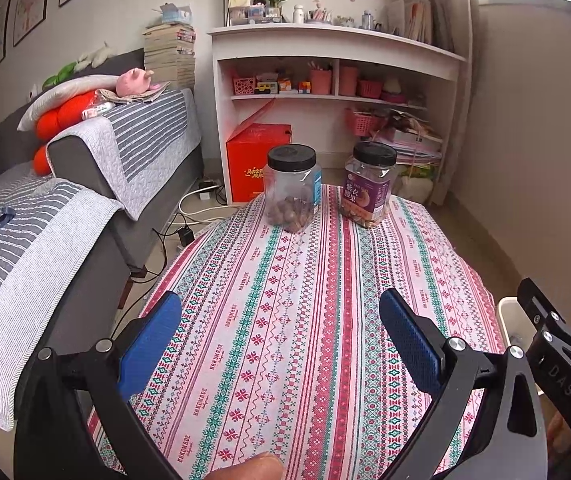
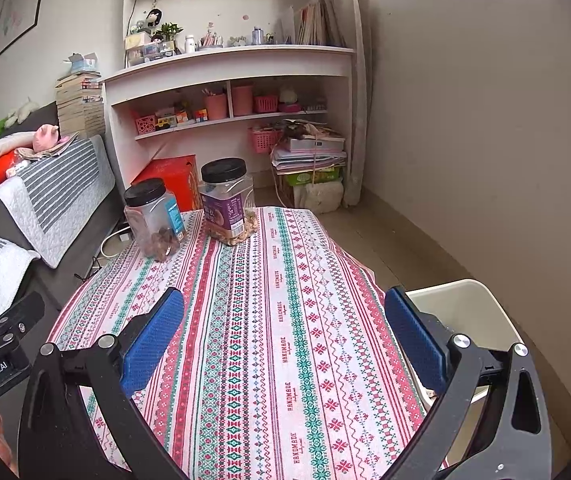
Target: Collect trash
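My left gripper is open and empty above the near part of a table with a patterned cloth. My right gripper is open and empty over the same table's right half. A white trash bin stands on the floor by the table's right edge, beside my right gripper's right finger; its rim also shows in the left wrist view. Its inside is mostly hidden. I see no loose trash on the cloth.
Two clear jars with black lids stand at the table's far end: a blue-labelled one and a purple-labelled one. A grey sofa lies left; a white shelf unit and red box behind.
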`<state>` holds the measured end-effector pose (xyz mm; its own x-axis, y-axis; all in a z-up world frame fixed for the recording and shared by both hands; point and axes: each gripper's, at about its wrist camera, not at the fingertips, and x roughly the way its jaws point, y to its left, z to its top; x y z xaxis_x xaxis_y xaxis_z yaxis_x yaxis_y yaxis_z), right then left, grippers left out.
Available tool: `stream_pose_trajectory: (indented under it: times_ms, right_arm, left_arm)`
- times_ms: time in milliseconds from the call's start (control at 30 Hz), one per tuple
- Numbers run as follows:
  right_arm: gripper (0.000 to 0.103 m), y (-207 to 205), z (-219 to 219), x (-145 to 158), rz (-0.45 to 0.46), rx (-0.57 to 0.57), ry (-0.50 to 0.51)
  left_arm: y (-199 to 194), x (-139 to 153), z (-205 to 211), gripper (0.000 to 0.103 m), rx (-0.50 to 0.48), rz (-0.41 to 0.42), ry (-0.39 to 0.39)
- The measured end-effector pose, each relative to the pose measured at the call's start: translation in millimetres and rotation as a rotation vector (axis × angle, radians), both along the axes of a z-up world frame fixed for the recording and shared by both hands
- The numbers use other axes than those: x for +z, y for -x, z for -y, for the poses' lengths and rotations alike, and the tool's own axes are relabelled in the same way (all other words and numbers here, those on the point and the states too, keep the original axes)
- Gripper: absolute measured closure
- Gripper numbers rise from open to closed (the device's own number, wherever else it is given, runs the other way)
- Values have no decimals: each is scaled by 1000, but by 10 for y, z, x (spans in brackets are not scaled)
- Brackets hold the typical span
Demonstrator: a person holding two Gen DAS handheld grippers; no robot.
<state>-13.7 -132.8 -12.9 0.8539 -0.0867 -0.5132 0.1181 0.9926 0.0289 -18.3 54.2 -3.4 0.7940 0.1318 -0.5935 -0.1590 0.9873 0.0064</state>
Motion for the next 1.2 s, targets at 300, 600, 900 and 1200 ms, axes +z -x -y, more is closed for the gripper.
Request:
stream_pose_trajectory:
  times_ms: [300,600,900,1200]
  right_arm:
    - [7,4,13,-2,-1,0,-2]
    - [7,10,8,-16,-4,6,1]
    - [7,21,4,-32,-6,8,2]
    - [7,18,0,-29,-4,6,4]
  left_arm:
    - [24,0,40,7,-2,2,-4]
    - [36,-4,63,7,-5,2,-5]
    - [40,6,88,7,-7,3,-4]
    - [48,34,118,7,-11,8,-6]
